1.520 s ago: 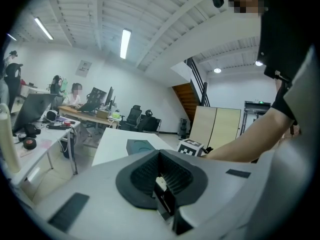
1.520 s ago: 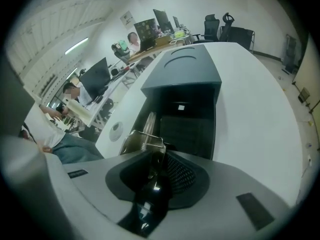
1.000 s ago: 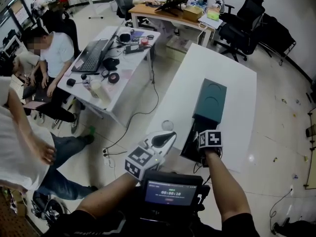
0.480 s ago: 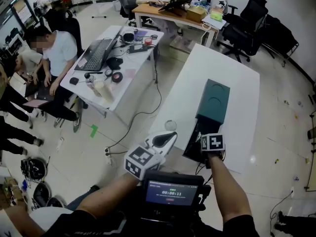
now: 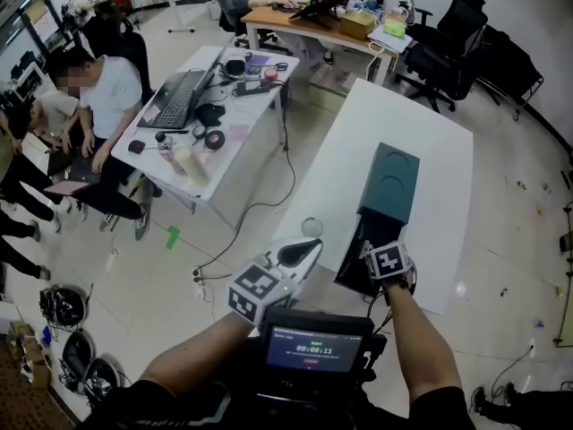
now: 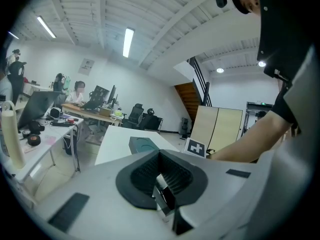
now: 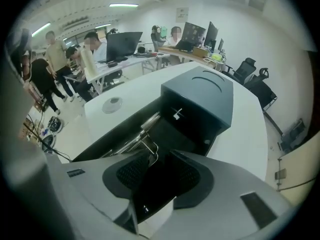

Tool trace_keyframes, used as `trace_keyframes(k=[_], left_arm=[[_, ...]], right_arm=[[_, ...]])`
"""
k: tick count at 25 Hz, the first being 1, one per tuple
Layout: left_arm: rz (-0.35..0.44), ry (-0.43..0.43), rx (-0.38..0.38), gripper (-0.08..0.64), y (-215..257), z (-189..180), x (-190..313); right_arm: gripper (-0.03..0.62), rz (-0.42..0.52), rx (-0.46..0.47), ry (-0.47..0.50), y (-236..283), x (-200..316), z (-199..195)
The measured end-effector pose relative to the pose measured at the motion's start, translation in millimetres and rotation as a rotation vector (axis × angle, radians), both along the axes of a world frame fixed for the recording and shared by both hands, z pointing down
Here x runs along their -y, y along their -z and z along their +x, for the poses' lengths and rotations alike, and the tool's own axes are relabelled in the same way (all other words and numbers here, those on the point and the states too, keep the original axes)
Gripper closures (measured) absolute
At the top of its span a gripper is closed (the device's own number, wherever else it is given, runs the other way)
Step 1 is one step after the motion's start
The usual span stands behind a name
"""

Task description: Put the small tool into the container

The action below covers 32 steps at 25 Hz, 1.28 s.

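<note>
A dark green container [image 5: 389,186] lies on the white table [image 5: 358,133], its black inside [image 5: 356,256] open at the near end. My right gripper [image 5: 382,271] hangs over that open end, pointing steeply down. In the right gripper view its jaws [image 7: 157,176] stand open and have just been opening, with only the dark inside between them. A small metal tool [image 7: 137,136] lies inside, just ahead of the left pad and apart from it. My left gripper [image 5: 303,251] hovers at the table's near left corner with jaws [image 6: 162,194] shut; I cannot tell whether they hold anything.
A small round clear disc [image 5: 311,227] sits on the table near the left gripper. A desk [image 5: 192,97] with a laptop and clutter stands to the left, with seated people beside it. Office chairs [image 5: 448,34] stand beyond the table. Cables trail over the floor.
The right gripper has rolled about its own axis over the open container. A person standing at the far left has walked out of view. The left gripper has not moved.
</note>
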<state>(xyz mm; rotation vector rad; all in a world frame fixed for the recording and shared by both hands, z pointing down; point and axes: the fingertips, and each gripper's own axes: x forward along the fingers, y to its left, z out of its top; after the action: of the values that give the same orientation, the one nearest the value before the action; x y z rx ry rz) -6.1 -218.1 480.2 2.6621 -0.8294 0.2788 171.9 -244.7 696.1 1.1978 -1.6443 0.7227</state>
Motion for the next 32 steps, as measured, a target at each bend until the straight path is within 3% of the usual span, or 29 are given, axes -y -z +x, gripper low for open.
trace_keyframes(k=[6,12,21,32], left_arm=[[0.001,0.002,0.001,0.548,-0.4,-2.4,1.4],[-0.004,0.004,-0.002,0.548,1.0,-0.5,-1.3],[0.003,0.012,0.001,0.548,2.9,-1.6,-3.4],[0.02,0.006,0.0,0.548,9.2,8.3,-3.9]], right_arm=[[0.442,0.014,0.001,0.01,-3.7,-0.4,6.6],[0.443,0.002,-0.09,0.079,7.8,-6.7,9.5],[0.442,0.016,-0.129,0.148,10.3,-7.2,8.5],[0.442,0.063,-0.078,0.094,27.7,-11.0,16.7]])
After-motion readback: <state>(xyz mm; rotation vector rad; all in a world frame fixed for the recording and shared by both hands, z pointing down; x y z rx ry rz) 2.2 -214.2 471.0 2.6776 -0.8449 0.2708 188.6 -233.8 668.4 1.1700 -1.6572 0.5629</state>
